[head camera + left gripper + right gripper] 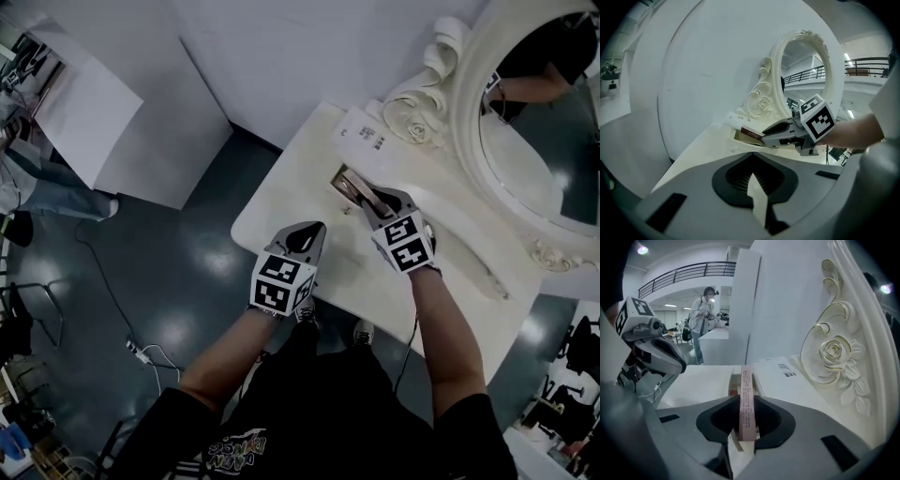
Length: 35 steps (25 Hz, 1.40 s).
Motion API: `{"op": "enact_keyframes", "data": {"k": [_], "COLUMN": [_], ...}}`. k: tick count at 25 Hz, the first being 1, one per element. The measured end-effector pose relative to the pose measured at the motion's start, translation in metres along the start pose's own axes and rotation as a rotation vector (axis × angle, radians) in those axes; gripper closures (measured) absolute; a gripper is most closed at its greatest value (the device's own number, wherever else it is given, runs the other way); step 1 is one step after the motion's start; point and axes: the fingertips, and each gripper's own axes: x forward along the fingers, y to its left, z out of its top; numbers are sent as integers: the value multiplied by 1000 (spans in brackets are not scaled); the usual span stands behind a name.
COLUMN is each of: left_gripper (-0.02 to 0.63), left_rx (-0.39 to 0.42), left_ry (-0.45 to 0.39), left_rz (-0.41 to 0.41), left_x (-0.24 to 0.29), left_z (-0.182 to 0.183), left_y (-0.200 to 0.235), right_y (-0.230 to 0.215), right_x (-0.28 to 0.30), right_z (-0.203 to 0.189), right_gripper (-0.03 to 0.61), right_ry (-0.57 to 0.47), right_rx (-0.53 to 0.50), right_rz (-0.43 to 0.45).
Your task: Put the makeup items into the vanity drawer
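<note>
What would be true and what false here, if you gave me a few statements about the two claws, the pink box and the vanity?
1. The right claw grips a slim pink cardboard box. True.
2. The left claw carries a lipstick. False: its jaws are together with nothing between them.
3. The pink box has been let go and lies on the tabletop. False: the right claw holds it, with its far end at the open drawer.
4. A flat white printed box lies on the white vanity table, near the ornate white oval mirror. True.
5. The mirror frame is plain dark wood. False: it is white, with carved scrolls and a rose.
</note>
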Motion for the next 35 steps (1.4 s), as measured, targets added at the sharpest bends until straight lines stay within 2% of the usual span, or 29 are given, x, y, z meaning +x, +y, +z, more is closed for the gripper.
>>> {"op": "enact_keyframes", "data": {"k": [9, 22, 28, 35], "left_gripper": [615, 615, 614, 615], "left_rx": [-8, -5, -9, -9], "left_ry": [2, 10, 12, 10], "left_rz": [5, -4, -8, -21], "left_x": [-1, 0, 0, 0], "left_z": [-2, -4, -7, -6], "left_y": [8, 4, 3, 1], "right_y": [-3, -4, -3, -2], "right_x": [13, 2, -18, -36], "right_z": [-2, 7, 0, -17], "right_gripper": [465, 446, 501, 509], "right_ry": [85, 30, 18, 37], "right_rx": [-135, -106, -42, 34], "right_rz": [-21, -18, -32, -57]}}
